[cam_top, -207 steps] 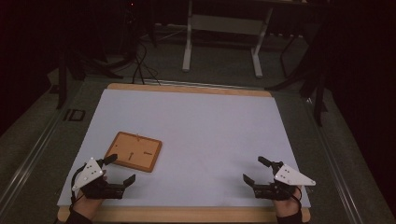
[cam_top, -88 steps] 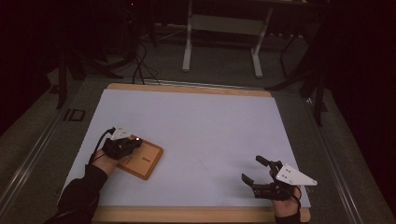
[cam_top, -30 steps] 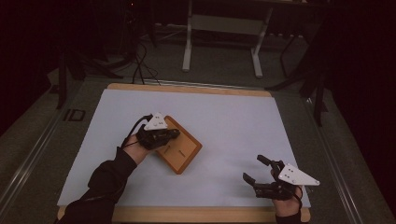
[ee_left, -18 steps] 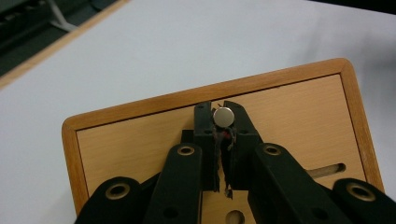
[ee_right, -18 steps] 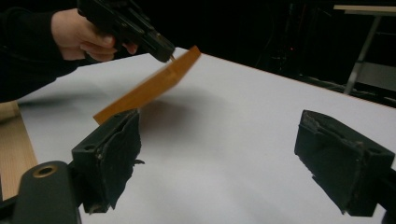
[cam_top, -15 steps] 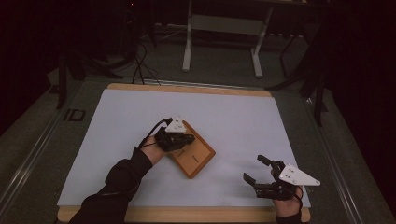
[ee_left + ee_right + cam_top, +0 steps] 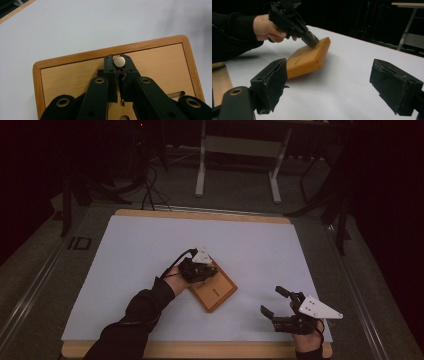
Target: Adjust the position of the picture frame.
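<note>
A flat wooden box with a darker rim lies at an angle near the middle of the white sheet. My left gripper points down at the box's far end. In the left gripper view my left gripper is shut on a small round metal knob on the box's top. The right gripper view shows the box ahead on the left, with the left gripper on its upper end. My right gripper rests near the front right edge, open, with nothing between the jaws.
The white sheet covers a table with a wooden border. A white desk frame and cables stand on the dark floor behind. A sleeved forearm crosses the front left of the sheet.
My left hand has moved right and toward the front, taking the wooden box with it from the left side to the middle and turning it. The right gripper has stayed put.
</note>
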